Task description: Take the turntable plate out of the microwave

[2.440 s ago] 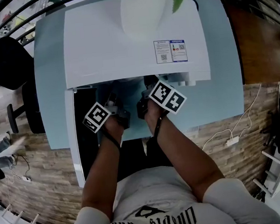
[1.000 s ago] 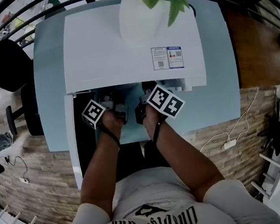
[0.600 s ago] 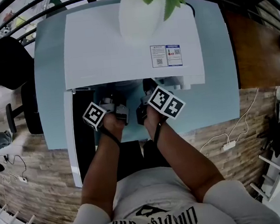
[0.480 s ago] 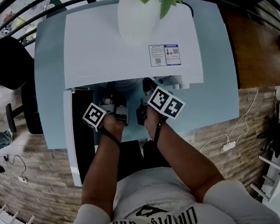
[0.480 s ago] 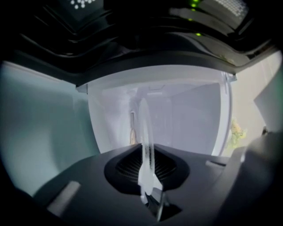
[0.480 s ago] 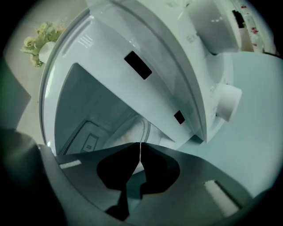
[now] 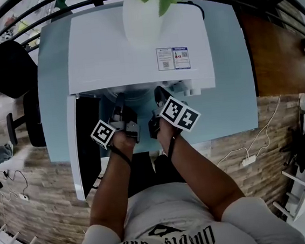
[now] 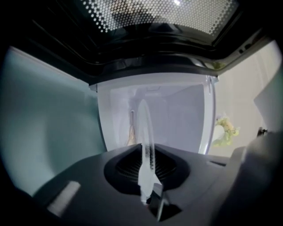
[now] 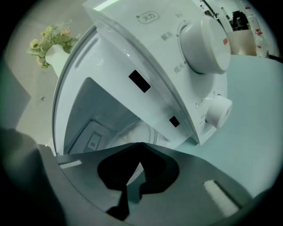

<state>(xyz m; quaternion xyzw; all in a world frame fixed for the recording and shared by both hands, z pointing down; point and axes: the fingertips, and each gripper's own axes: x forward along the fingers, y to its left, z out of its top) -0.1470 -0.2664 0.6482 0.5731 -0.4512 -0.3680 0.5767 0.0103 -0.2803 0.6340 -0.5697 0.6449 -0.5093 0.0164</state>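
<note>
The white microwave [image 7: 133, 45] stands on a pale blue table [image 7: 236, 93], its door [image 7: 75, 148] swung open to the left. The clear glass turntable plate [image 7: 136, 97] shows at the mouth of the cavity. My left gripper [image 7: 120, 110] is shut on the plate's rim. In the left gripper view the plate [image 8: 145, 128] stands edge-on between the pads of that gripper [image 8: 146, 150]. My right gripper [image 7: 159, 93] is shut at the right side of the opening. In the right gripper view the jaw tips [image 9: 140, 144] meet, and the plate [image 9: 139, 130] lies just beyond them.
A white vase with green leaves [image 7: 141, 17] sits on top of the microwave. Two white dials [image 9: 203, 42] are on the front panel, right of the opening. A black chair [image 7: 3, 69] stands at the far left. A cable and power strip [image 7: 248, 160] lie on the floor.
My left gripper has drawn back from the cavity towards the person with the plate in it. The right gripper has hardly moved.
</note>
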